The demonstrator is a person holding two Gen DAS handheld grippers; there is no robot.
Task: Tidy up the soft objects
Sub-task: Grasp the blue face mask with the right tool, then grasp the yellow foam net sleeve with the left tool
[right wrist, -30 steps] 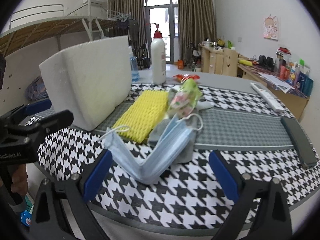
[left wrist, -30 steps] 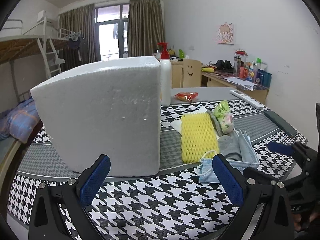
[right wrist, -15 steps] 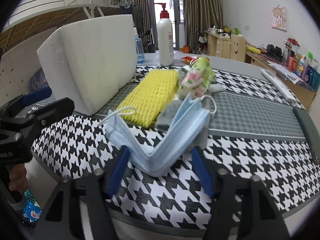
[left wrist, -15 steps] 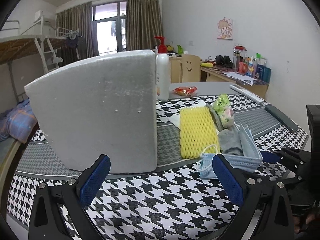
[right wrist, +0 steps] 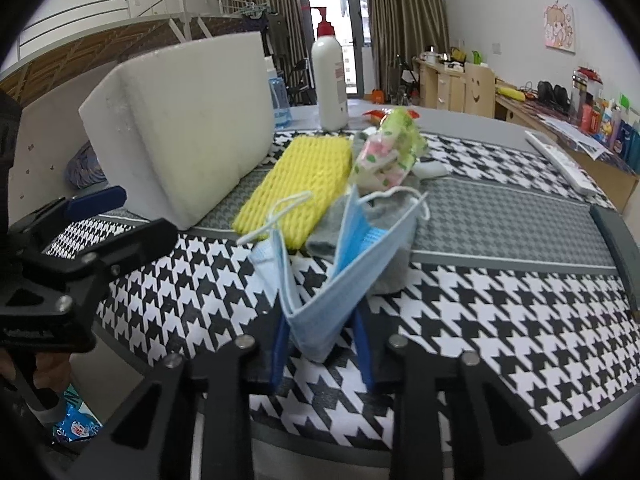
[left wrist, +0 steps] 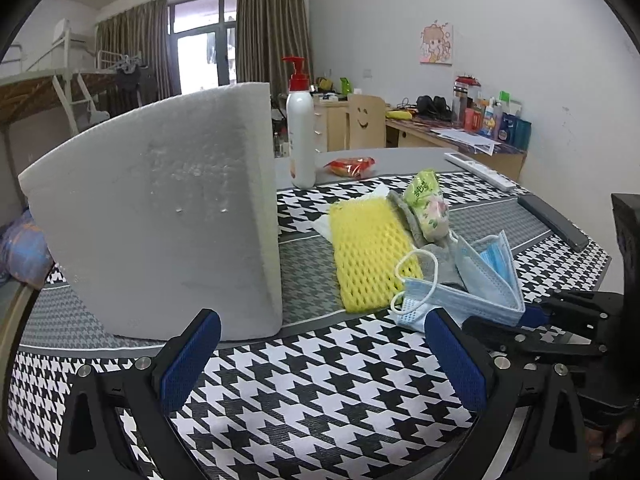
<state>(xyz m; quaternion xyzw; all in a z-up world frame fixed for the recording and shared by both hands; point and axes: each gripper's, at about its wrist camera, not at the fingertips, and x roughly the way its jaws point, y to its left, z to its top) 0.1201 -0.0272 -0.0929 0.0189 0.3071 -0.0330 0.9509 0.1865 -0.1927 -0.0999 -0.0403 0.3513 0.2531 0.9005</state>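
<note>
houndstooth table (right wrist: 500, 304); right claw (right wrist: 322, 344) angled down, closing around blue mask (right wrist: 340, 280); left claw (left wrist: 320, 356) spread wide, empty.

right gripper (right wrist: 322, 346) angled down, jaws closing around a mask, left gripper (left wrist: 320, 364) jaws wide apart

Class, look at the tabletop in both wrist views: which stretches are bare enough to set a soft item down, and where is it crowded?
Free: the tablecloth between the left gripper and the foam block; also the strip between the face mask and the dark bar. Crowded: yellow foam net, grey cloth, floral packet and mask overlap, right gripper closing on it.
</note>
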